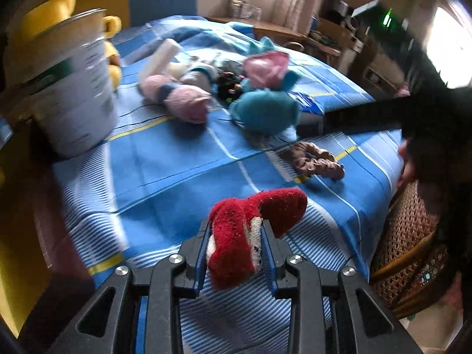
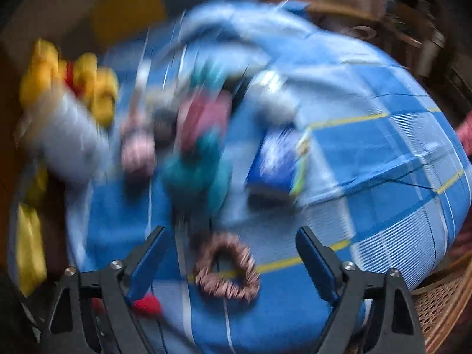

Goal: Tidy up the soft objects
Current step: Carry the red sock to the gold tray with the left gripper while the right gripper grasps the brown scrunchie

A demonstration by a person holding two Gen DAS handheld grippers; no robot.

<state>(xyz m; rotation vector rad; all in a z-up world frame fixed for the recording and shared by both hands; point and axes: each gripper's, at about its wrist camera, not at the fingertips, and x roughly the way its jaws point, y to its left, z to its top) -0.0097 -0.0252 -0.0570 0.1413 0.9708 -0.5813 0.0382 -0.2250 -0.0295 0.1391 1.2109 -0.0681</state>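
Sock [image 1: 250, 236], red and fluffy with a white band, is pinched between the two fingers of the left gripper [image 1: 234, 242] and hangs over the near edge of the bed [image 1: 165, 159], most of it bulging out above and below the pads. That grip looks shallow to me: the pile is squashy, so a quick swing could let it slide free and drop off the near edge to the floor. Just beyond it, near the right edge, lies the pinkish-brown scrunchie [image 2: 227, 268], and the right gripper [image 2: 233, 262] hovers over it with its fingers wide apart and nothing between them. That view is badly smeared, which suggests a fast move; coming down like that, the fingers could close on the bedcover along with the scrunchie, or nudge it toward the wicker chair [image 1: 413, 265] beside the right edge. Farther in, mid-bed, sit the teal plush [image 1: 265, 109], the pink plush [image 1: 183, 100] and a blue packet [image 2: 274, 162], bunched close enough that dragging one may tumble the others. At the left edge stands the white bucket [image 1: 73, 88], tilted in the left view, with a yellow bear [image 1: 56, 3] behind it; I'd guess it is the bin for these, and on soft bedding a careless drop against its rim might tip it.
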